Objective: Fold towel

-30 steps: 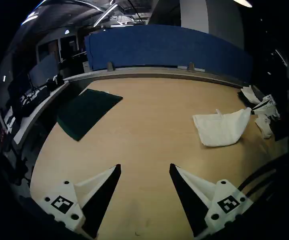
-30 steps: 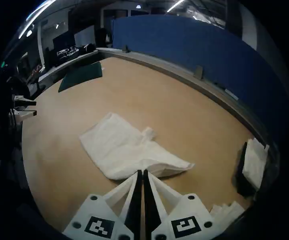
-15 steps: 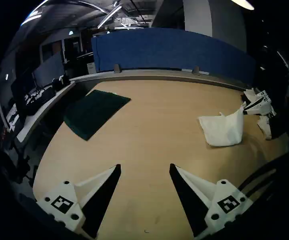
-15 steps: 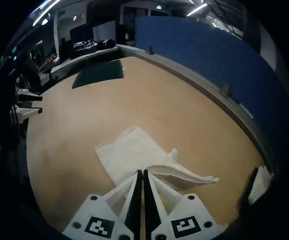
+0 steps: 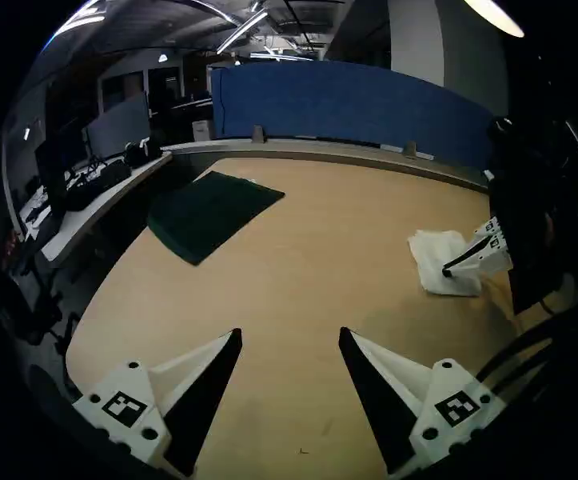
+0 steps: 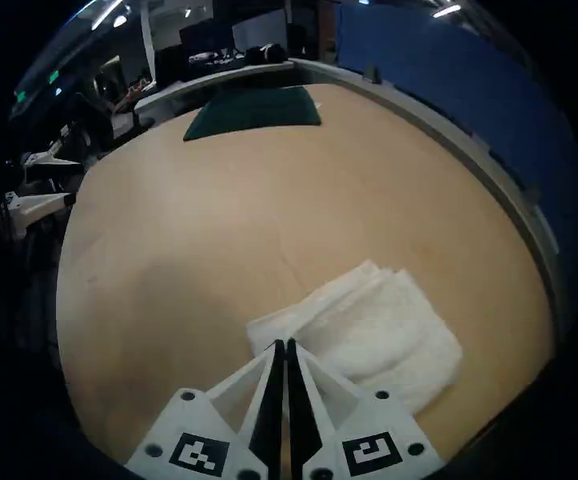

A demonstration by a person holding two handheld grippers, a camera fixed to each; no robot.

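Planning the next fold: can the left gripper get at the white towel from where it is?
Probably yes. The left gripper is open, and bare table lies between it and the white towel. The right gripper grips one edge.

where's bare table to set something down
Bare: the wide middle of the table between mat and towel, and the strip before the left gripper. Crowded: around the towel, where the right gripper pinches it.

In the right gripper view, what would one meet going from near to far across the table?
right gripper → white towel → bare stretch of the wooden table → dark green cloth
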